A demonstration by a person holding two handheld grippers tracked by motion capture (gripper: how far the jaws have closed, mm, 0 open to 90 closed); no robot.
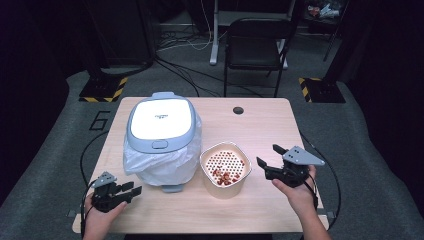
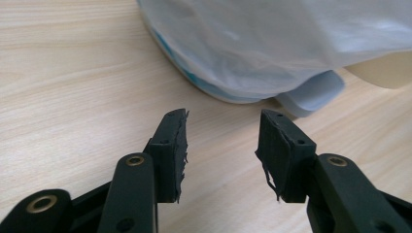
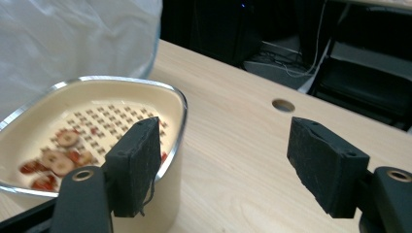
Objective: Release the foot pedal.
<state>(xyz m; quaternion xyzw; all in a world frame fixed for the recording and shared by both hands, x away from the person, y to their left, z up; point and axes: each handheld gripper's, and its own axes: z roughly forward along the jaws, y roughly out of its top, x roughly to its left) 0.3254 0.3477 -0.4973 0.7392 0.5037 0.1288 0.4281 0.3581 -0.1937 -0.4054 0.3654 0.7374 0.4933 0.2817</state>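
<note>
Down at the near edge of the table (image 1: 260, 125), the left gripper (image 1: 131, 190) sits low with its fingers (image 2: 170, 145) apart and nothing between them, pointing at the foot of the cooker (image 1: 160, 125). The left gripper view brings out what the high view can't: the clear plastic bag (image 2: 272, 43) draped over the cooker's body, a teal band showing through it, and a pale blue tab (image 2: 313, 92) poking out underneath; the cooker's top is cut off there. Over on the right, the right gripper (image 1: 267, 157) is held just beside the cream perforated basket (image 1: 225, 170), fingers (image 3: 138, 160) spread wide and gripping nothing, the left one just at the basket's metal-edged rim. The basket stands mid-table, right next to the bagged cooker, with reddish dried slices (image 3: 53, 162) lying on its holed floor; they're blurred in the right gripper view, hard to say exactly what they are. Further back, a cable hole (image 1: 238, 110) in the table, then a black folding chair (image 1: 257, 42) on the dim floor.
</note>
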